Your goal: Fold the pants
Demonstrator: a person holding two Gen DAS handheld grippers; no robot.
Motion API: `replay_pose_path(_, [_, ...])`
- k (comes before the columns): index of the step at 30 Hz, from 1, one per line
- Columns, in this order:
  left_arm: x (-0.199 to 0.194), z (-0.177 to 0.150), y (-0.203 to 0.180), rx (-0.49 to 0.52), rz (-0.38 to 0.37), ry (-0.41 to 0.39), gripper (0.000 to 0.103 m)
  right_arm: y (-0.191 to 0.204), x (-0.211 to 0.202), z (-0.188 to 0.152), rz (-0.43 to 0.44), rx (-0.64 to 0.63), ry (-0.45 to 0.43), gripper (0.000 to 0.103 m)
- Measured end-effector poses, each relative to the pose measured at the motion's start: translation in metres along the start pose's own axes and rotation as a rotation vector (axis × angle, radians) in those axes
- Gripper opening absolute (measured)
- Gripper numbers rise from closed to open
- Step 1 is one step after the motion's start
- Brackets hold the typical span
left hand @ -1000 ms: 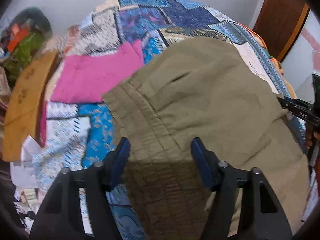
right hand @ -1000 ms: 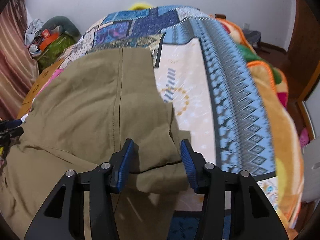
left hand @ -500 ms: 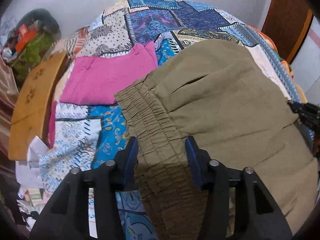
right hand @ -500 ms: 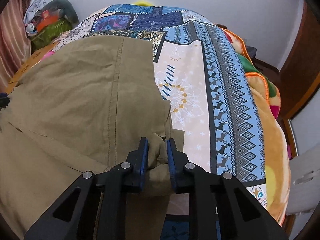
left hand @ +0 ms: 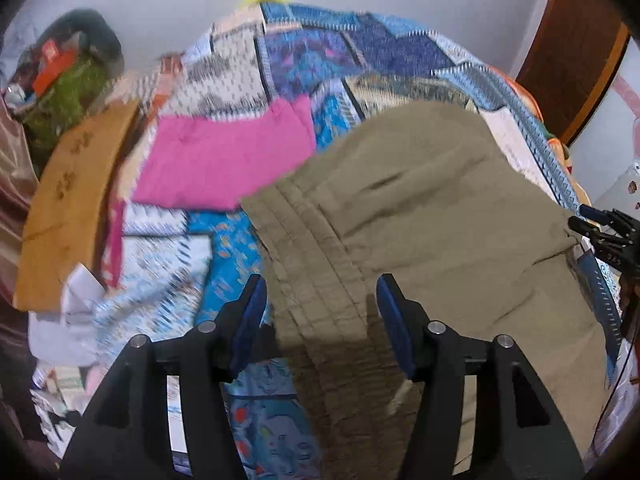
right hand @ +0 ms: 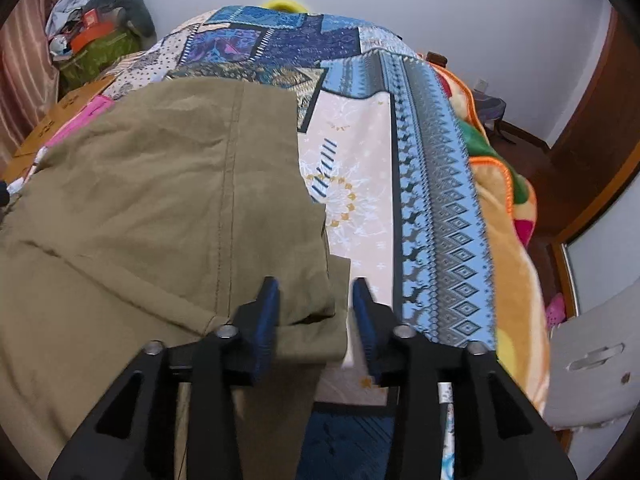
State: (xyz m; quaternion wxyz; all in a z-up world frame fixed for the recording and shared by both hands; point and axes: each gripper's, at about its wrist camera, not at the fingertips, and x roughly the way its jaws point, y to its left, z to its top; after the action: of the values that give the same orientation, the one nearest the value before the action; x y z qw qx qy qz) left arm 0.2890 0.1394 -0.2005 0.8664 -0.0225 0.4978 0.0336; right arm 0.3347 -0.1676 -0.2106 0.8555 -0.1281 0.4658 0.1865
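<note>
The olive pants [right hand: 168,208] are lying spread over the patchwork bed [right hand: 436,184], part folded, with an upper layer sitting over a lower one. The left claw [left hand: 322,312] is standing with its fingers apart on either side of the gathered waistband [left hand: 304,248], gripping nothing; the right claw [right hand: 314,312] is likewise apart, straddling the folded corner by the leg edge. The risk from here, as I judge it, is uneven closing — one claw pinching only the top layer, so the fold is sliding or skewing when lifted. The elastic band is bunching and may slip out. The left view is blurred, but it alone is showing the pink cloth [left hand: 224,164] lying just beside the waistband — and the other claw at its far right. The right view alone is showing the long seam [right hand: 226,184] and the bare bed beyond the pants.
</note>
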Motion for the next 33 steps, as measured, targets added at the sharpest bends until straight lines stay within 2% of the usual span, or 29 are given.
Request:
replay_pose_path(2, [-0.007,0.007,0.005,0.004,0.019,-0.028,0.064,-0.002,-0.012,0.006,0.008,-0.005,-0.033,0.049])
replay_pose_path(6, [-0.01,0.026,0.023,-0.023,0.052,-0.057,0.067,-0.003,-0.027,0.022,0.03,0.002,-0.096,0.05])
replay_pose_path(13, [0.022,0.049,0.045,-0.076,0.041,-0.035,0.067,0.002,-0.018,0.061,0.072,0.011,-0.139,0.05])
replay_pose_path(17, [0.055,0.057,0.048,-0.087,0.028,0.012,0.067,0.007,0.007,0.086,0.08,0.001,-0.136,0.05])
replay_pose_path(21, [0.079,0.062,0.046,-0.051,0.06,0.039,0.071,0.008,0.035,0.107,0.078,-0.011,-0.106,0.05])
replay_pose_path(25, [0.1,0.064,0.046,-0.056,0.027,0.065,0.074,0.004,0.066,0.126,0.088,0.008,-0.085,0.05])
replay_pose_path(33, [0.127,0.061,0.061,-0.151,-0.081,0.096,0.078,-0.003,0.118,0.148,0.182,0.105,-0.043,0.05])
